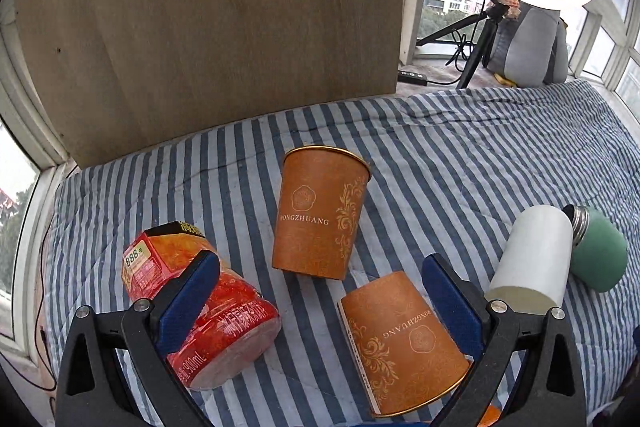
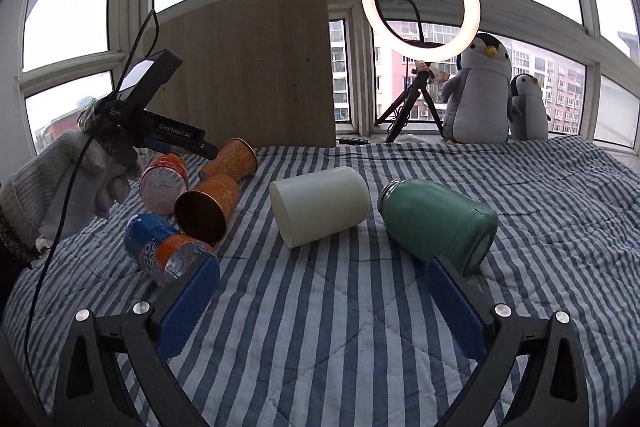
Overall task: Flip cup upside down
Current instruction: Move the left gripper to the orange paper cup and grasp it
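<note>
Two orange paper cups lie on the striped blanket. The far cup (image 1: 320, 213) lies with its gold rim pointing away from me. The near cup (image 1: 402, 339) lies with its rim toward me. My left gripper (image 1: 320, 283) is open and empty, hovering above and between the two cups. In the right wrist view both cups show at the left, the far one (image 2: 232, 159) and the near one (image 2: 208, 207) with its open mouth visible. My right gripper (image 2: 320, 291) is open and empty over bare blanket. The left gripper body (image 2: 160, 135) shows held in a gloved hand.
A red bottle (image 1: 200, 307) lies at the left, a blue-orange bottle (image 2: 168, 251) near it. A white cylinder (image 2: 320, 205) and a green flask (image 2: 436, 223) lie in the middle. A wooden board (image 1: 208, 27), ring light (image 2: 420, 3) and plush penguins (image 2: 480, 91) stand behind.
</note>
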Motion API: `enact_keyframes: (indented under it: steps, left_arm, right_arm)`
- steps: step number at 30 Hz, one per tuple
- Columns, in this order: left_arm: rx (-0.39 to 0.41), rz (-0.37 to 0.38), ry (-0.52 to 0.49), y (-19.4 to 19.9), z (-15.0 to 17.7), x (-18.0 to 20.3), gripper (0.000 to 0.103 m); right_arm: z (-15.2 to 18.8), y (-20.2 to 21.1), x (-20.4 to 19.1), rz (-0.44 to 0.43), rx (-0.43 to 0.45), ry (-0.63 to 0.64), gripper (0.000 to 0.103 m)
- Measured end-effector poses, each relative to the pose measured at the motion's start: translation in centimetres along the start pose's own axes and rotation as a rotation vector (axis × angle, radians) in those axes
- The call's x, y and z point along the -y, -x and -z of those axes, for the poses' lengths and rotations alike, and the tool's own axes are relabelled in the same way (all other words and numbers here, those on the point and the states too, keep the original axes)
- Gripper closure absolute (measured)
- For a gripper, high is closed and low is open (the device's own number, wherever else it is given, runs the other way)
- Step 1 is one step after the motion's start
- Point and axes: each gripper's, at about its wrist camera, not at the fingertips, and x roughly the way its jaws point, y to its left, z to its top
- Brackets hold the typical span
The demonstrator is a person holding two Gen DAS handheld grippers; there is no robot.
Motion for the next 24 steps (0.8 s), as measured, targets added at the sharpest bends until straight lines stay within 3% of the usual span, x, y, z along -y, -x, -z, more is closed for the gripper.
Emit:
enact_keyframes:
  steps: [8,13,20,24]
  left_arm:
    - [-0.087,-0.012,0.01,-5.5,-3.5,0.0,0.004]
    - [-0.125,-0.016,-0.01,-7.3,-3.5,0.2,0.007]
    - [-0.173,-0.024,-0.073,-9.2,-2.9,1.9,0.034]
    - [-0.151,-0.018,-0.07,-8.7,-2.9,2.1,0.036]
  right_arm:
    - [0.8,-0.9,0.8,-0.006,-0.002,-0.024,0.001]
    - [0.7,-1.2,1.4,-0.018,-0.001,-0.052,0.001]
    - [0.6,-1.4,1.6,-0.02,0.004,-0.059,0.001]
    - [0.7,-1.4,1.7,-0.019,0.006,-0.068,0.001]
